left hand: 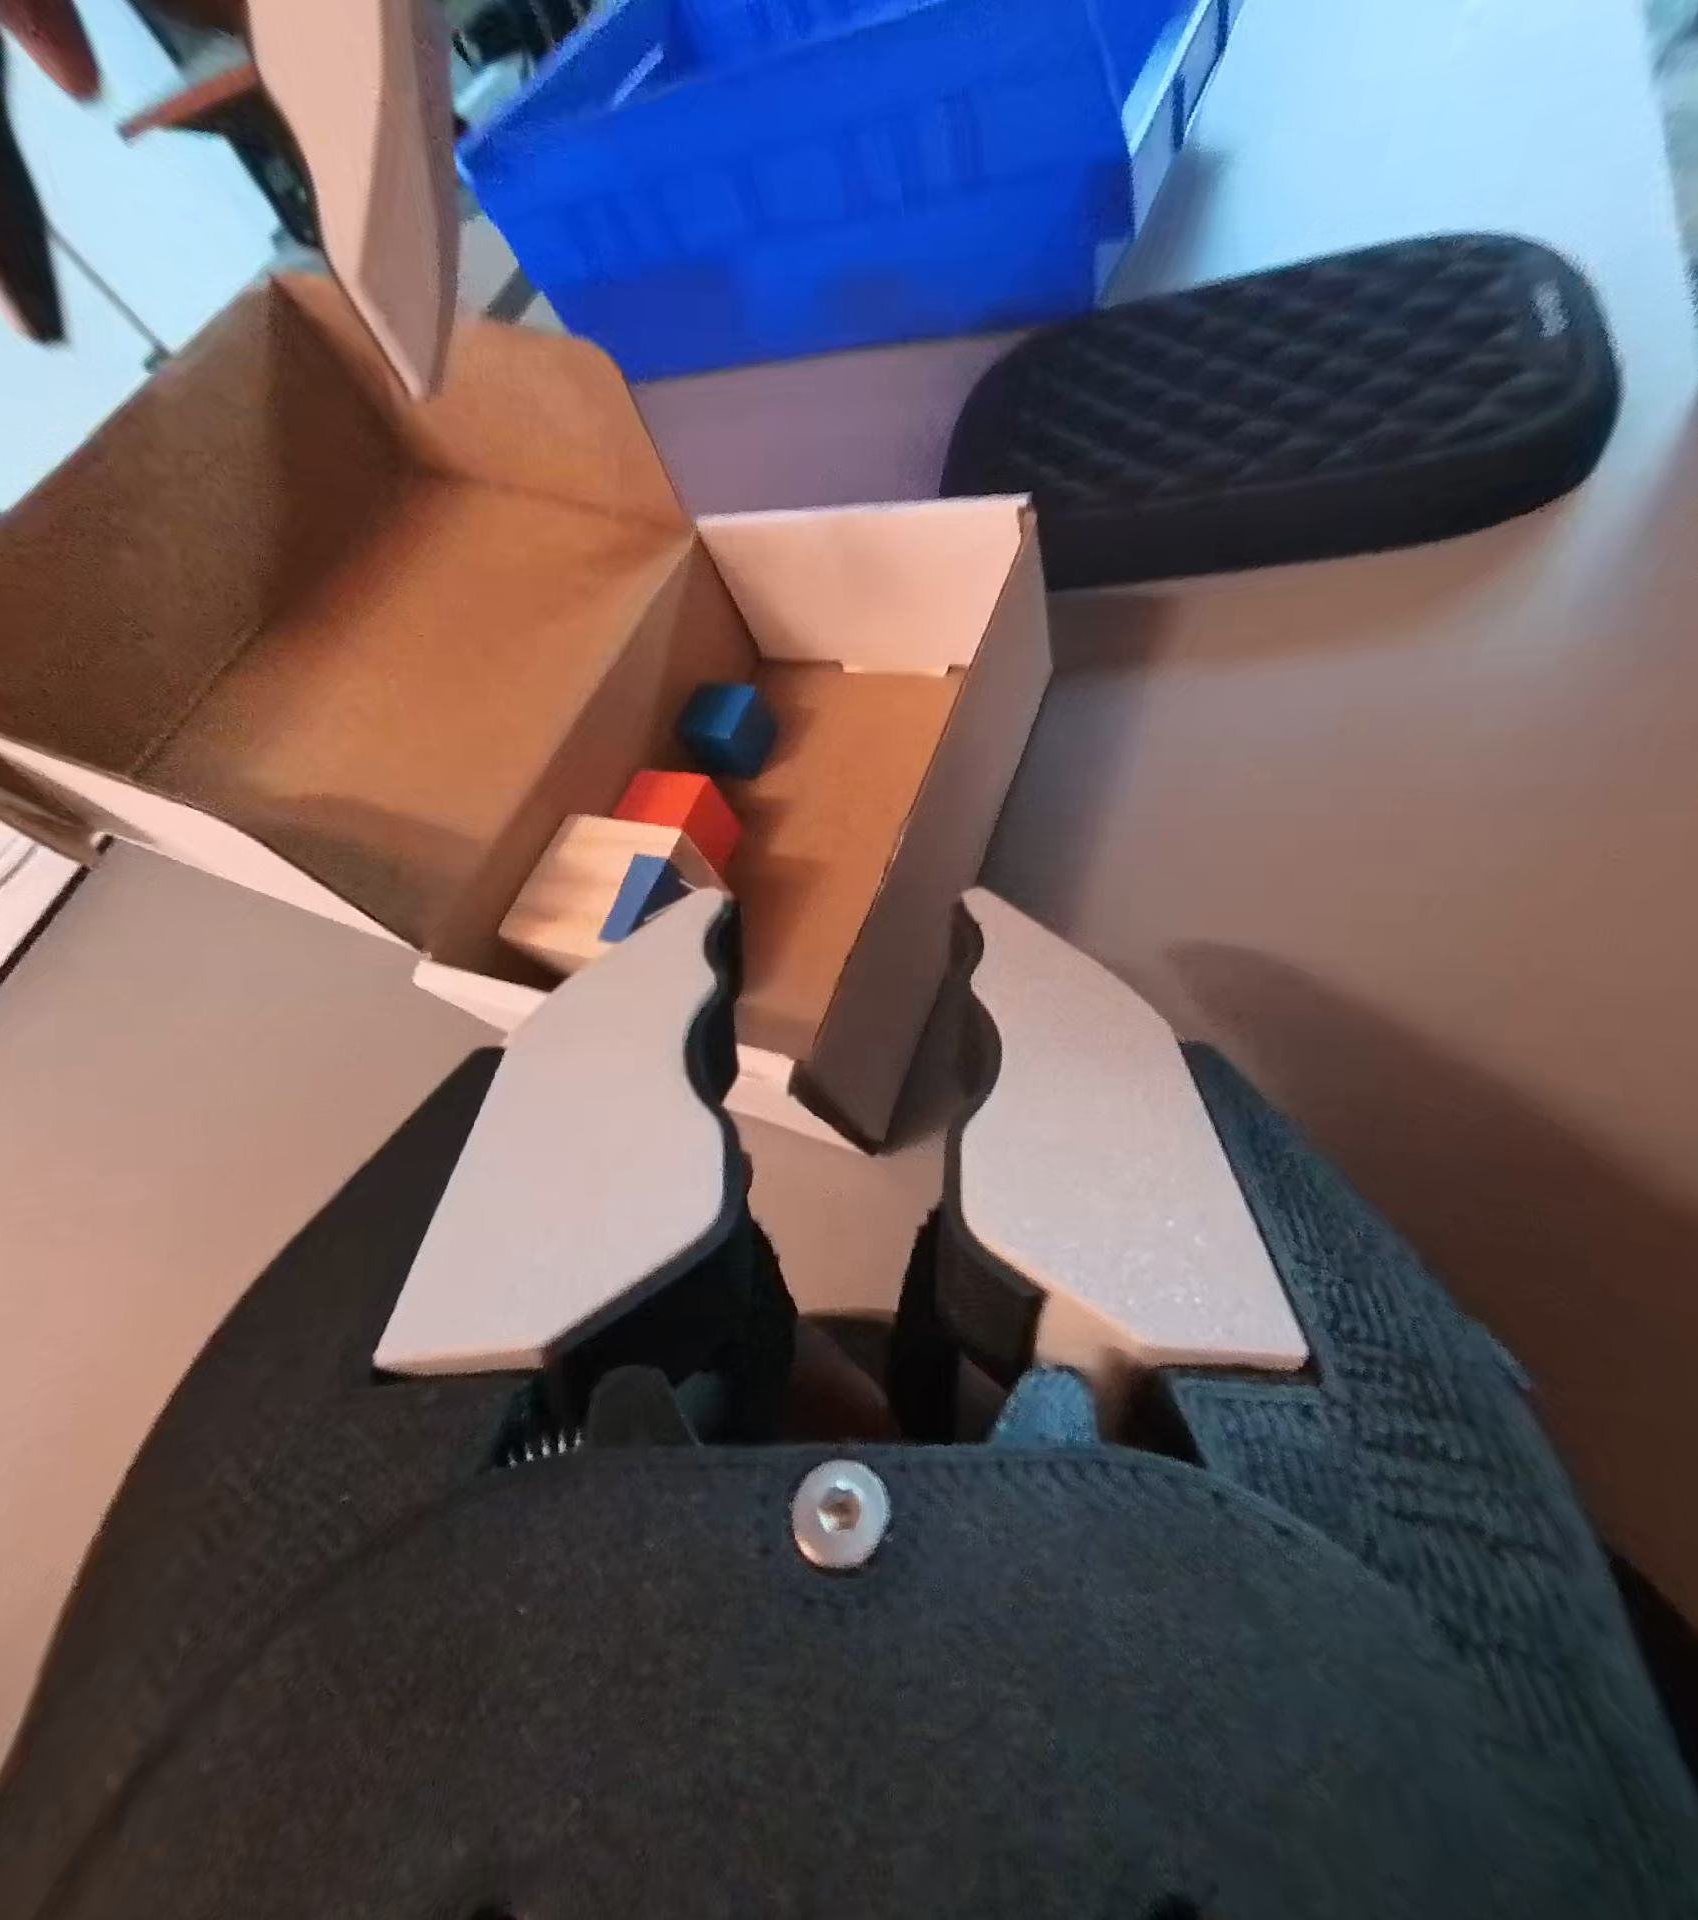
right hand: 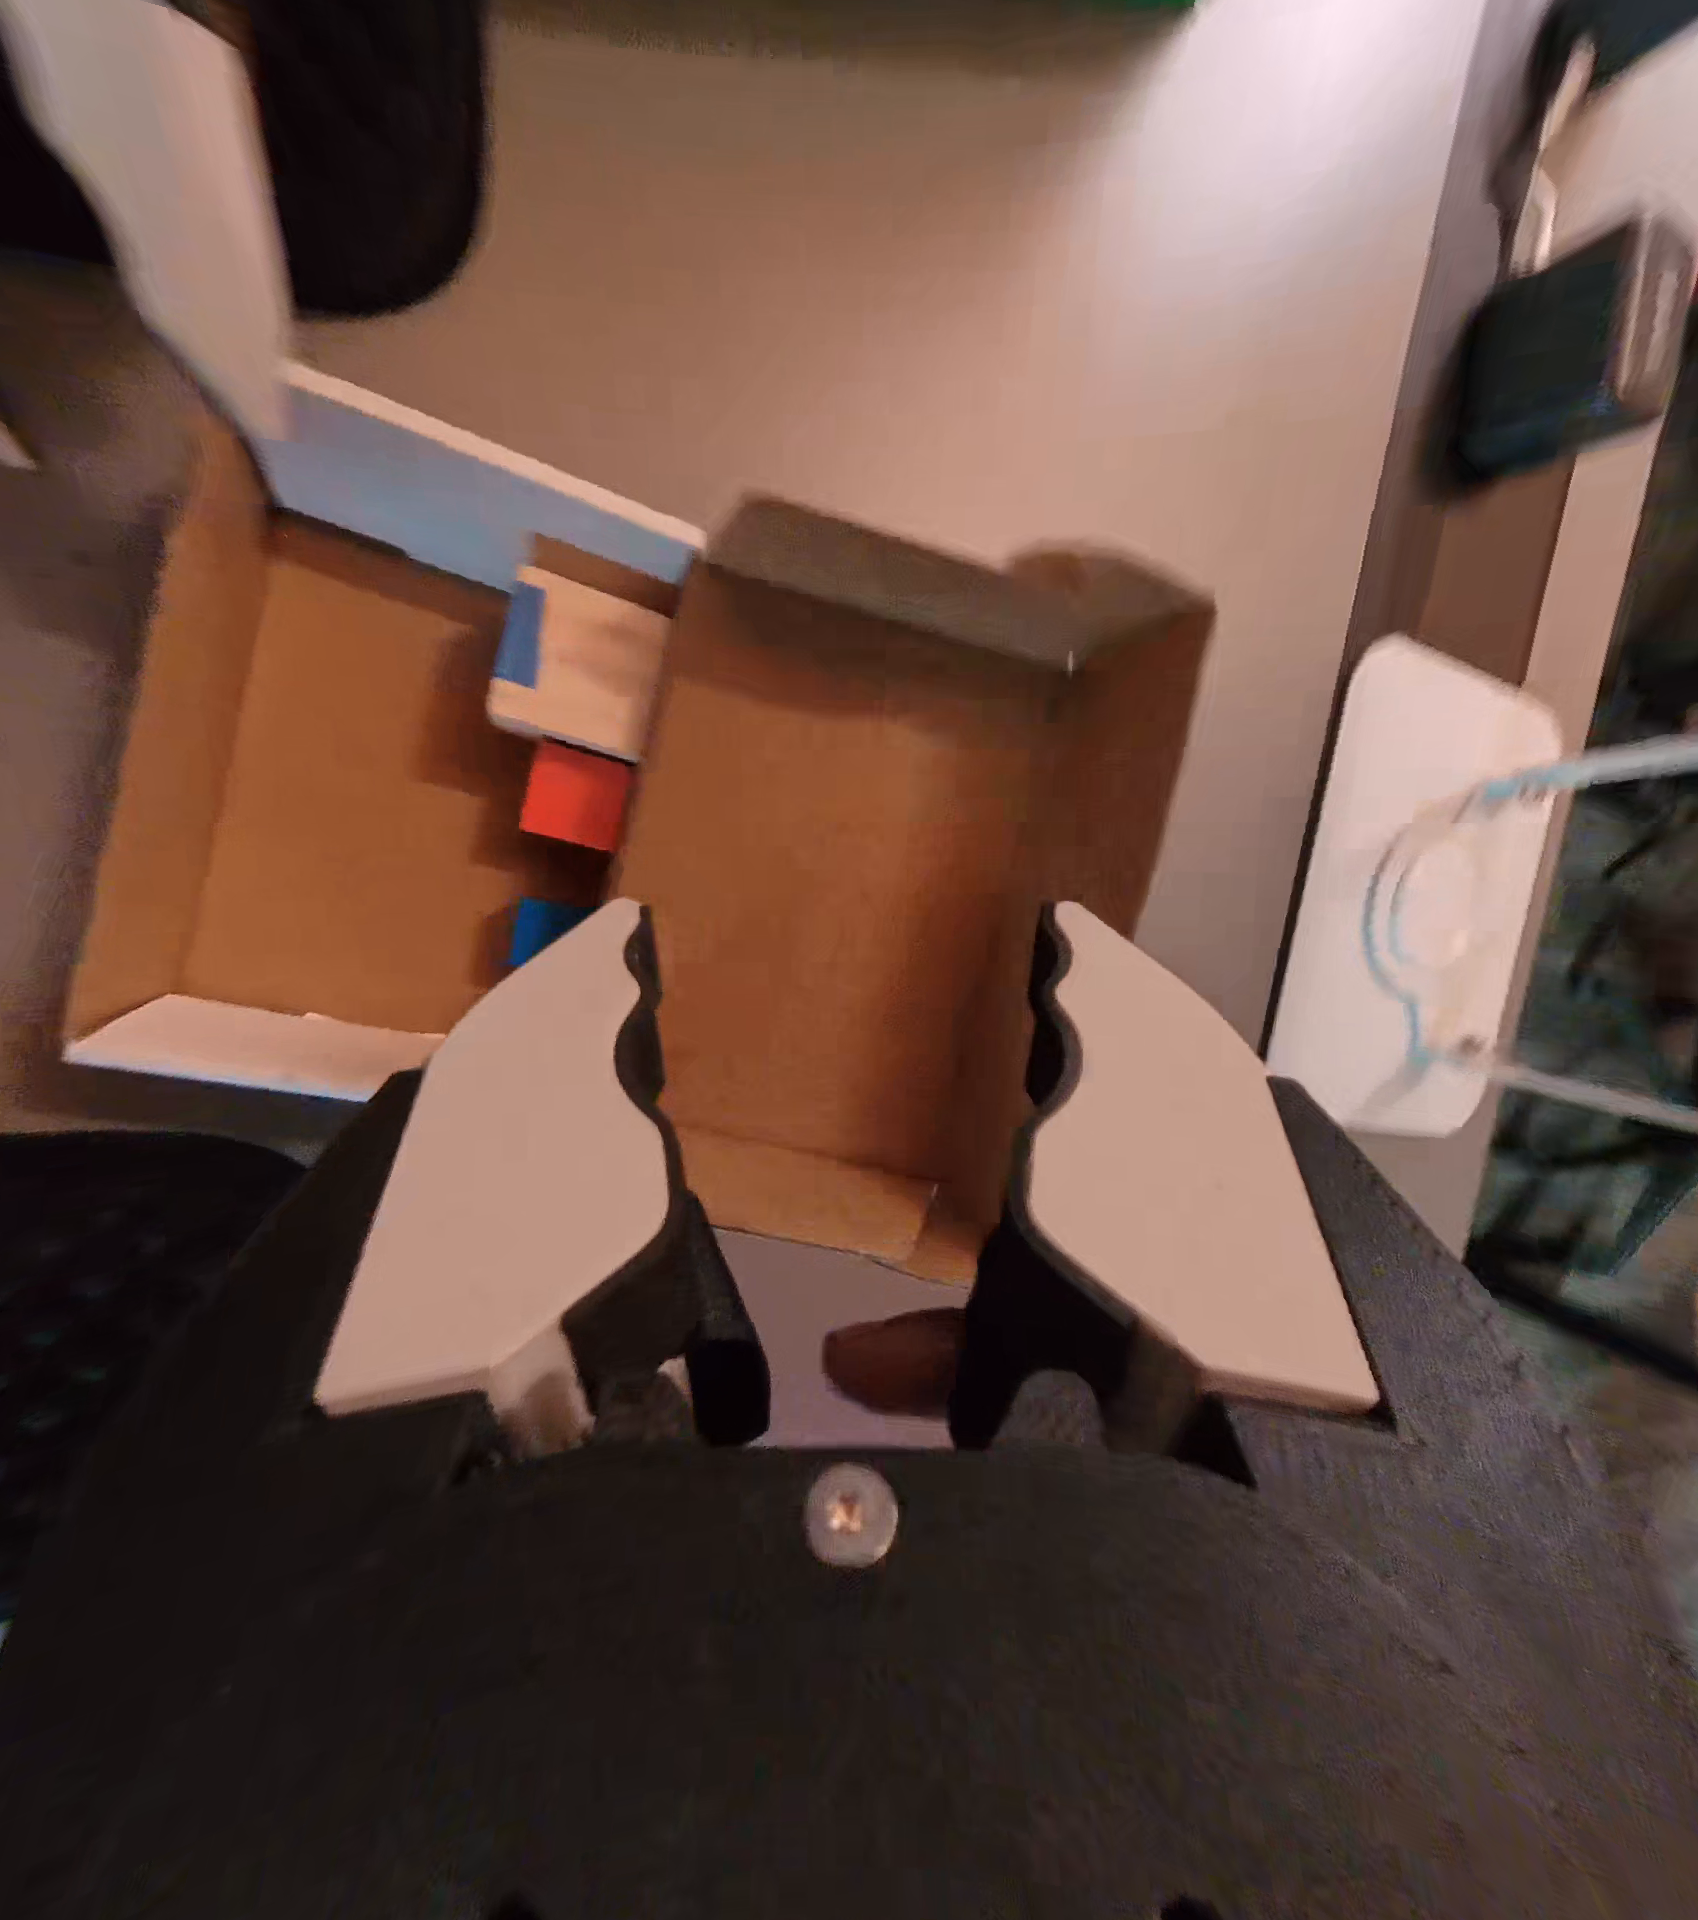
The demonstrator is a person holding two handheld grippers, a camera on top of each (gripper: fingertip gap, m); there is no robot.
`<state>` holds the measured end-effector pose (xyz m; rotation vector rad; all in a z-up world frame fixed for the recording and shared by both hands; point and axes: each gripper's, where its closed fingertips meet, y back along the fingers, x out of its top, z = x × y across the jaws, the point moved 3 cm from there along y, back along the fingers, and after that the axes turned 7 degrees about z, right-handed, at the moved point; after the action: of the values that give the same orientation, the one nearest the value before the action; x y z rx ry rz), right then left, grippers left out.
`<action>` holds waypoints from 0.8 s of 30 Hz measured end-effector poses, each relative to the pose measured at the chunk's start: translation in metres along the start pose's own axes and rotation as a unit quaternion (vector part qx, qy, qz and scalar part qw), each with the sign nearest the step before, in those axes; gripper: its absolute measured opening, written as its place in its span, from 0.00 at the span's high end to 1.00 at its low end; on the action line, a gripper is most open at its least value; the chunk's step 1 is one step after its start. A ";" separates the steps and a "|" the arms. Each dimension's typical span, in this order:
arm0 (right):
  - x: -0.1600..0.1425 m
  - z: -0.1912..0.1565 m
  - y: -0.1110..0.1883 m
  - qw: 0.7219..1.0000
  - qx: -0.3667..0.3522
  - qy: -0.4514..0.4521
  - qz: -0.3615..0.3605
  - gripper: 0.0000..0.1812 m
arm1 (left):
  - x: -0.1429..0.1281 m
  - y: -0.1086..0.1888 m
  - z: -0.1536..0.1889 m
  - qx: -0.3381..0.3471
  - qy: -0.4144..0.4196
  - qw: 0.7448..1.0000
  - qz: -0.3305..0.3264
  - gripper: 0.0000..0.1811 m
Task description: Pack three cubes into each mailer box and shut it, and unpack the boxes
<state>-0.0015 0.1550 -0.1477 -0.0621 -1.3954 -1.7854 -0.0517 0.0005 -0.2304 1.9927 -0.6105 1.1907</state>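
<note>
An open cardboard mailer box lies on the table with its lid folded back. Inside sit a dark blue cube, a red cube and a wooden cube with a blue face. My left gripper is open, and the box's near side wall and corner stand between its fingers. My right gripper is open and empty above the lid. The wooden cube, red cube and blue cube show along the tray's edge.
A blue bin and a black quilted pad lie beyond the box. A white tray with a clear plastic piece and a dark device sit near the table's right edge. The right gripper's fingers hang over the lid. From the left gripper's tips to the wooden cube is close to 7 cm. Seen from the left wrist view as well.
</note>
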 end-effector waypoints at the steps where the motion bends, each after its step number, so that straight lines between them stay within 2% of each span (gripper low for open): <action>1: 0.009 -0.006 0.002 0.999 0.005 0.028 0.016 0.63 | -0.004 -0.002 0.000 0.001 -0.004 1.000 -0.015 0.79; 5: 0.041 -0.040 -0.008 0.980 0.038 0.180 0.073 0.67 | -0.014 -0.005 0.005 -0.017 0.003 0.999 -0.046 0.81; 7: 0.037 -0.055 -0.029 0.964 0.060 0.256 0.029 0.69 | -0.016 -0.006 0.006 -0.022 0.008 0.998 -0.052 0.81; 10: 0.020 -0.069 -0.060 0.940 0.101 0.321 -0.056 0.70 | -0.018 -0.007 0.008 -0.027 0.004 0.998 -0.060 0.82; 12: 0.016 -0.073 -0.074 0.920 0.106 0.371 -0.072 0.70 | -0.020 -0.008 0.009 -0.029 0.002 0.997 -0.066 0.82; 17: 0.014 -0.073 -0.092 0.886 0.116 0.439 -0.095 0.70 | -0.021 -0.008 0.009 -0.034 0.008 0.997 -0.068 0.82; 24: 0.013 -0.076 -0.102 0.873 0.139 0.454 -0.116 0.76 | -0.022 -0.008 0.010 -0.036 0.010 0.997 -0.070 0.82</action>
<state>-0.0412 0.0872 -0.2484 1.0102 -0.9411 -1.4370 -0.0504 -0.0012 -0.2556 1.9277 -0.4869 1.0883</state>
